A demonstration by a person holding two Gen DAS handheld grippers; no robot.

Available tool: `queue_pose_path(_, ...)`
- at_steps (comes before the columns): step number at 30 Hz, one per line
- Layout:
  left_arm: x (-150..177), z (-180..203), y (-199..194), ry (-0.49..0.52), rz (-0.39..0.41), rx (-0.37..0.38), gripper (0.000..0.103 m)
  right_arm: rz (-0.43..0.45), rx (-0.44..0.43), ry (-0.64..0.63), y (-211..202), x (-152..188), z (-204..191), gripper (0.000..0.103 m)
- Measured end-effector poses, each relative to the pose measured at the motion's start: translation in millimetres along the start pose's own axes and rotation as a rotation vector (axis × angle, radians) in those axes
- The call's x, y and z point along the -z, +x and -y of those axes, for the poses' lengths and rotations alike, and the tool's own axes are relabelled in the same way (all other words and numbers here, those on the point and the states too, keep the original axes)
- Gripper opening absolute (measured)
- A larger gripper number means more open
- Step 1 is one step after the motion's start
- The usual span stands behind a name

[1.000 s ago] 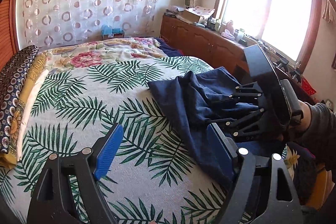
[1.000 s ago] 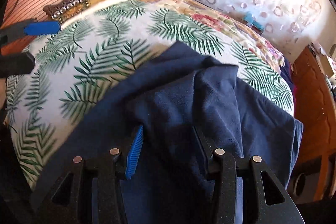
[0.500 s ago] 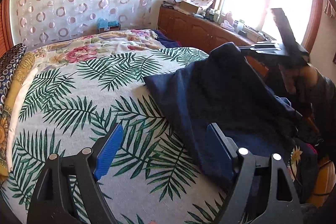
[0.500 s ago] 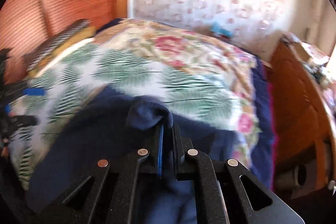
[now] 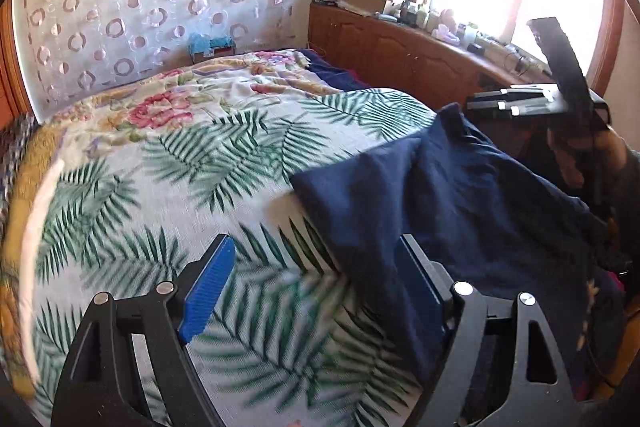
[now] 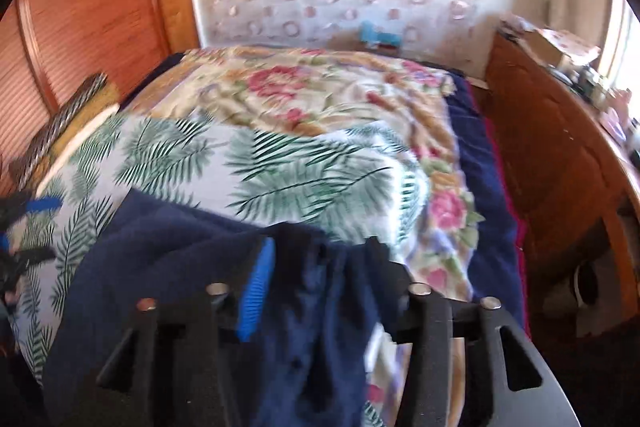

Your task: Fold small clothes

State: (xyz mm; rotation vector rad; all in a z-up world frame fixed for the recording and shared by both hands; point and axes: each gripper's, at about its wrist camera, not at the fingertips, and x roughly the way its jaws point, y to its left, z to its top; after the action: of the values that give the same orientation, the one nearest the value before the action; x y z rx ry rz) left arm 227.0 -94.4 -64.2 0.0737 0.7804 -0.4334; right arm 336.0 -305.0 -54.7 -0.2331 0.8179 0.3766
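Observation:
A dark navy garment (image 5: 460, 195) lies crumpled on the right side of the palm-leaf bed cover (image 5: 200, 187). My left gripper (image 5: 316, 267) is open and empty just above the cover; its right finger sits by the garment's near edge. In the right wrist view my right gripper (image 6: 320, 255) is open, with navy cloth (image 6: 320, 307) hanging loose between its fingers. The right gripper also shows in the left wrist view (image 5: 472, 103), at the garment's raised far edge.
A floral blanket (image 5: 208, 87) covers the far end of the bed. A wooden cabinet (image 5: 400, 47) with clutter runs along the right under the window. Folded patterned bedding (image 6: 68, 119) lies by the wooden headboard (image 6: 80, 7). A patterned curtain hangs behind.
My right gripper shut on the garment and lifted it half a second ago; its jaws now stand apart and the cloth has sagged lower. The left gripper stayed open, nearly still.

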Motion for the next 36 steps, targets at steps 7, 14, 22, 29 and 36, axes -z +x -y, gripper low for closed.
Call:
queue_pose_path(7,-22,-5,30,0.005,-0.035,-0.028,0.082,-0.117,-0.003,-0.036,48,3,-1,0.040)
queue_pose_path(14,-28,-8,43,0.011,-0.035,-0.061,0.082,-0.004,0.054,-0.055,7,8,9,0.004)
queue_pose_path(22,-32,-11,64,0.003,-0.082,-0.058,0.082,-0.073,0.075,-0.010,32,12,29,0.004)
queue_pose_path(29,-38,-8,81,0.029,-0.098,-0.064,0.082,-0.068,0.088,0.008,32,3,30,0.004)
queue_pose_path(36,-37,-13,72,0.013,-0.073,-0.088,0.082,-0.054,0.136,0.010,11,5,29,0.003)
